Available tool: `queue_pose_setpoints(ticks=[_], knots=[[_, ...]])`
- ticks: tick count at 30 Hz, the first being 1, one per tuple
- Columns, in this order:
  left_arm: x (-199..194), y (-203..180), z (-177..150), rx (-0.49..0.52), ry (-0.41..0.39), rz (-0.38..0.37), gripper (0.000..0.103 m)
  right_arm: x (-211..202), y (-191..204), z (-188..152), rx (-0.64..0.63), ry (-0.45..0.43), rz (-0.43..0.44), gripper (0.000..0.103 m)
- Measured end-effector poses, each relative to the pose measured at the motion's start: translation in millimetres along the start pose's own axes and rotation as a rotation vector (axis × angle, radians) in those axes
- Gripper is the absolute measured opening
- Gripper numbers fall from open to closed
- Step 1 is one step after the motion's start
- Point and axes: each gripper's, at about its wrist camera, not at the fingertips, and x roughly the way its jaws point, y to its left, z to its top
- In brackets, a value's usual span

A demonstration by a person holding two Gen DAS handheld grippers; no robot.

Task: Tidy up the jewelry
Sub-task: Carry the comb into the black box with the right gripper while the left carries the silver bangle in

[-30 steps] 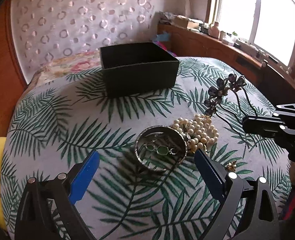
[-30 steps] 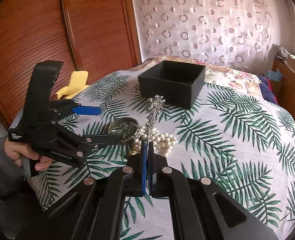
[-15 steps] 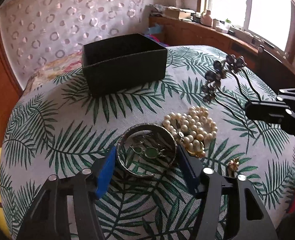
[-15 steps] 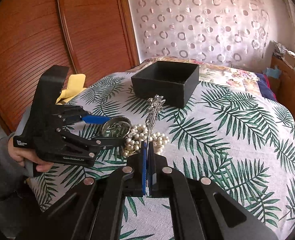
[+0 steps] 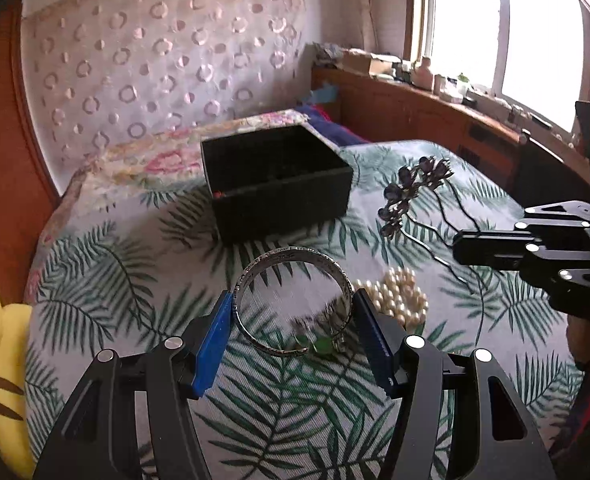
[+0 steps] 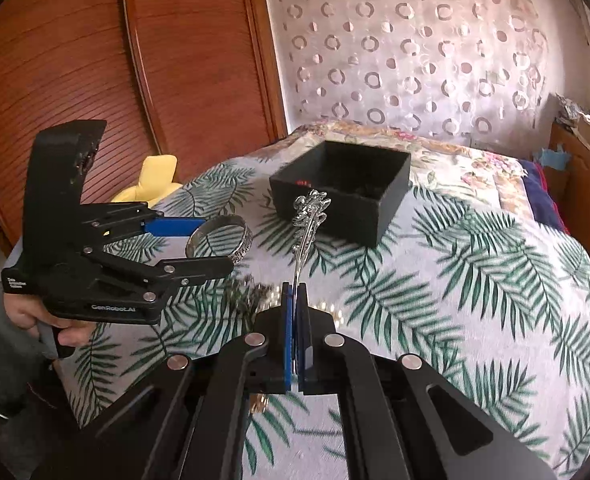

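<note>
My left gripper (image 5: 293, 308) is shut on a silver bangle (image 5: 291, 258), held tilted above the leaf-print bedspread; it also shows in the right wrist view (image 6: 219, 240). A small green-stone piece (image 5: 319, 345) hangs blurred by the bangle's lower edge. My right gripper (image 6: 296, 292) is shut on the stem of a flowered hairpin (image 6: 309, 212), whose dark flower head (image 5: 413, 186) points toward the open black box (image 5: 275, 178), also in the right wrist view (image 6: 343, 188). A pearl bracelet (image 5: 395, 294) lies on the bedspread below.
A small gold piece (image 6: 259, 402) lies on the bedspread under my right gripper. A yellow plush toy (image 6: 151, 178) sits at the bed's left edge by the wooden wardrobe. A patterned headboard and a cluttered wooden window ledge (image 5: 435, 92) border the bed.
My left gripper closed on the silver bangle and lifted it off the bedspread toward the box. The green-stone piece came up with it. My right gripper kept holding the hairpin, drifting slightly.
</note>
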Motion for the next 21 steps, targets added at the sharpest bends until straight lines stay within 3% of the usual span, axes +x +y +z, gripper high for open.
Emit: queue_pose_setpoints(ticks=[9, 21], knots=[[5, 11, 26, -0.004, -0.026, 0.004, 0.058, 9, -16, 35, -0.018, -0.018, 0.006, 0.002], [24, 36, 66, -0.031, -0.056, 0.011, 0.058, 54, -47, 86, -0.043, -0.005, 0.018, 0.002]])
